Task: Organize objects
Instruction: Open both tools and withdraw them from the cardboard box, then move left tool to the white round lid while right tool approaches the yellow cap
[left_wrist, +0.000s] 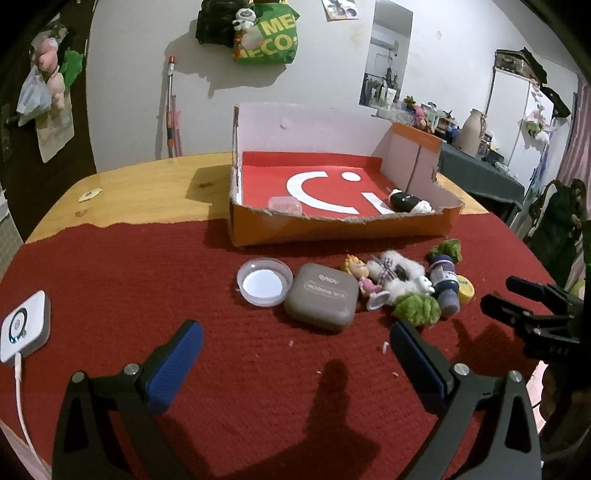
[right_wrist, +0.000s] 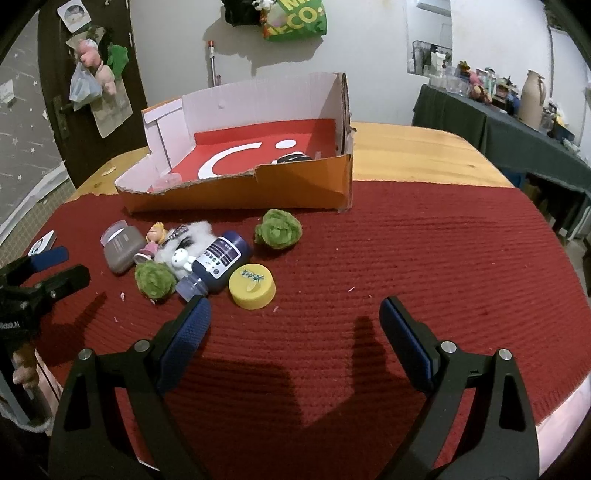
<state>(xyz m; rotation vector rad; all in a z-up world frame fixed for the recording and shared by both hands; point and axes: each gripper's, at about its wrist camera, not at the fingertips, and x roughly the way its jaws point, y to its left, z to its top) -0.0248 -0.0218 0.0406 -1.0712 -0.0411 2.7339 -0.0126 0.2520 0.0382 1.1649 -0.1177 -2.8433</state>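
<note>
Red ribbed cloth over wooden worktop, small clutter heaped before torn orange cardboard box. Left claw and right claw both wide open, empty. Best to take yellow round lid first: nearest, apart from pile, squarely across its rim.

Readable text, both views:

- Green plastic shopping bag hanging on the wall: yellow letters, partial "ME" over "ECO:" from the left wrist; "CO:" in the right wrist view, top row cut off.
- Grey rounded-square plastic case on the table: embossed "enou" or similar near the top edge, with a framed line of small characters below it, too small to read.
- Dark blue plastic bottle lying on its side: white label with printed lines, illegible.
- Yellow round plastic lid: green characters on top, not legible.
- Orange cardboard box: red floor with a white smiley sign, no text.
- Black gripper body at the left edge of the right wrist view: white print, unreadable.
</note>
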